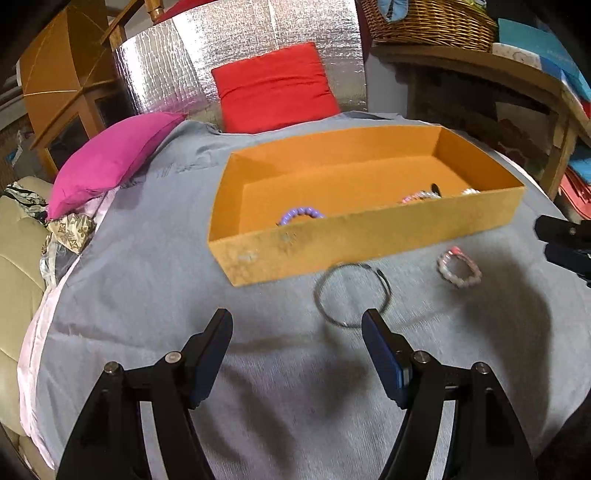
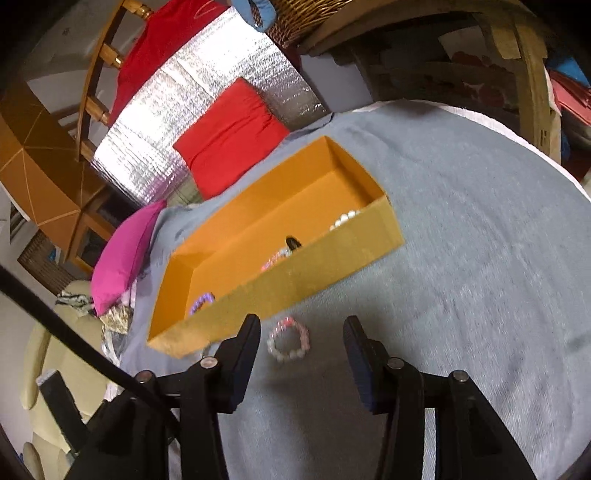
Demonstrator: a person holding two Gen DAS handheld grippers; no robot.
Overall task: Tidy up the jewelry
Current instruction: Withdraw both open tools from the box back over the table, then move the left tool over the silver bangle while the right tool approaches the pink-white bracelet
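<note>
An orange cardboard box (image 1: 369,236) lies on the grey cloth and holds a purple bead bracelet (image 1: 301,215), a pink-and-white one (image 1: 421,196) and a pearl piece (image 1: 470,191). In front of the box lie a thin dark wire bangle (image 1: 352,295) and a pink-and-white bead bracelet (image 1: 459,266). My left gripper (image 1: 297,323) stands open just short of the bangle, nothing between its fingers. My right gripper (image 2: 301,328) is open, with that bead bracelet (image 2: 289,339) on the cloth just ahead between its fingertips, untouched. The box (image 2: 295,280) lies just beyond the bracelet.
A magenta cushion (image 1: 110,158) and a red cushion (image 1: 275,88) lie at the back, before a silver foil sheet (image 1: 184,62). A wooden shelf with a wicker basket (image 1: 432,22) stands at the right. A cream sofa (image 1: 18,266) is at the left.
</note>
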